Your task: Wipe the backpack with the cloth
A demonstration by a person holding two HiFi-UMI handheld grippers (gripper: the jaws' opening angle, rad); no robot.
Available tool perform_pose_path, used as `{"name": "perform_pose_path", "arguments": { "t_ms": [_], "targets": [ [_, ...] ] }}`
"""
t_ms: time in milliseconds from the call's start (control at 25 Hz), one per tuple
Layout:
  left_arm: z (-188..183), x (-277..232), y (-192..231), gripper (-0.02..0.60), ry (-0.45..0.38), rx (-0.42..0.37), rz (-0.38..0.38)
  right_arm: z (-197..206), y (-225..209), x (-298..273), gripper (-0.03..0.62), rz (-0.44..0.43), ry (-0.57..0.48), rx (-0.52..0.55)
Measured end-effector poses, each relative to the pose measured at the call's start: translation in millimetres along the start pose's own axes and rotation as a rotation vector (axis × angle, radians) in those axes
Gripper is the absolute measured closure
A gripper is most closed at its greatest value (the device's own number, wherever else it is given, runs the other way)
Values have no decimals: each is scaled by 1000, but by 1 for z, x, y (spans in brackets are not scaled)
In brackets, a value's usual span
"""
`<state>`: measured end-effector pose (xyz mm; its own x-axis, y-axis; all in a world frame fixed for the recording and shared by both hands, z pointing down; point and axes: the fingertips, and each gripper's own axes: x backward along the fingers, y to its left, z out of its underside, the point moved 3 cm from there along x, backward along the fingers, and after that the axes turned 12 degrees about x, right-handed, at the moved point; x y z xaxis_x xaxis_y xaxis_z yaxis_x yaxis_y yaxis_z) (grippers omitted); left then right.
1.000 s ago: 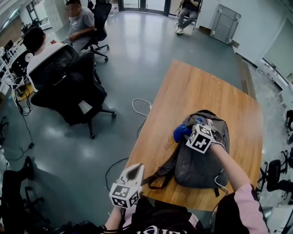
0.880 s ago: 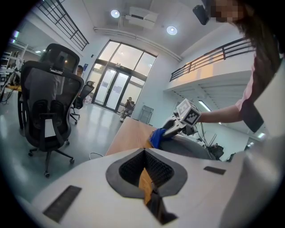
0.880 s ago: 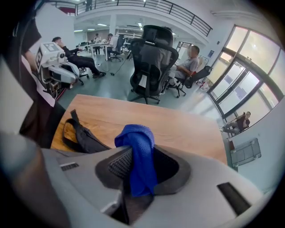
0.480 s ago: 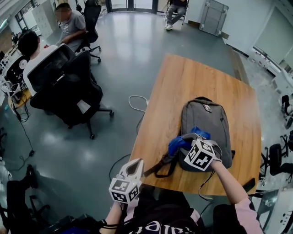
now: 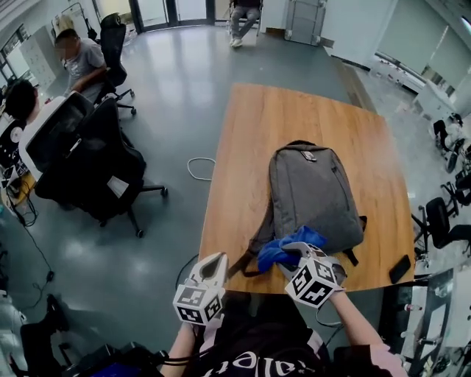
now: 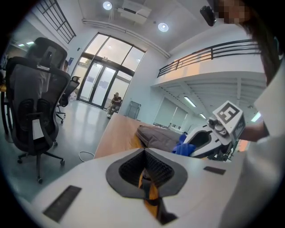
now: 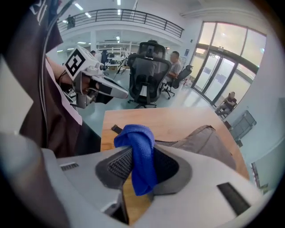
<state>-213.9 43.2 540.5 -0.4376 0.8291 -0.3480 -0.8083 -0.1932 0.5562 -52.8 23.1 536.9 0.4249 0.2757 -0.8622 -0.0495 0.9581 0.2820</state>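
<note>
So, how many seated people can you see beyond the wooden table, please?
3: a grey-shirted person top left; a dark-haired person behind black office chairs; a third person by glass doors. Others may be hidden.

Surface notes
Backpack (image 5: 313, 188): matt gry woven fabric. Cloth (image 5: 283, 252): blue, soft nap. Tabletop (image 5: 294, 118): smooth satin wood. Floor (image 5: 169, 88): glossy. Right gripper (image 7: 141, 171): smooth wht plastic w/ ribbed dk fingers (image 7: 116, 164).
</note>
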Motion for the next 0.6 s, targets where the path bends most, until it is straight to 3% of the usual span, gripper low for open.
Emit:
{"name": "perform_pose_path", "arguments": {
  "t_ms": [200,360,480,600],
  "targets": [
    [2,-3,-16,583,19,-27,44,-3,10,25,473,101,-90,-204],
    [10,-5,-26,583,44,-42,59,-6,-5,44,473,190,-227,-470],
    [14,-8,-34,583,51,-54,67,17,-20,42,473,240,-253,-656],
    [13,-12,-41,583,49,-61,68,46,-32,42,473,277,-242,-761]
  ]
}}
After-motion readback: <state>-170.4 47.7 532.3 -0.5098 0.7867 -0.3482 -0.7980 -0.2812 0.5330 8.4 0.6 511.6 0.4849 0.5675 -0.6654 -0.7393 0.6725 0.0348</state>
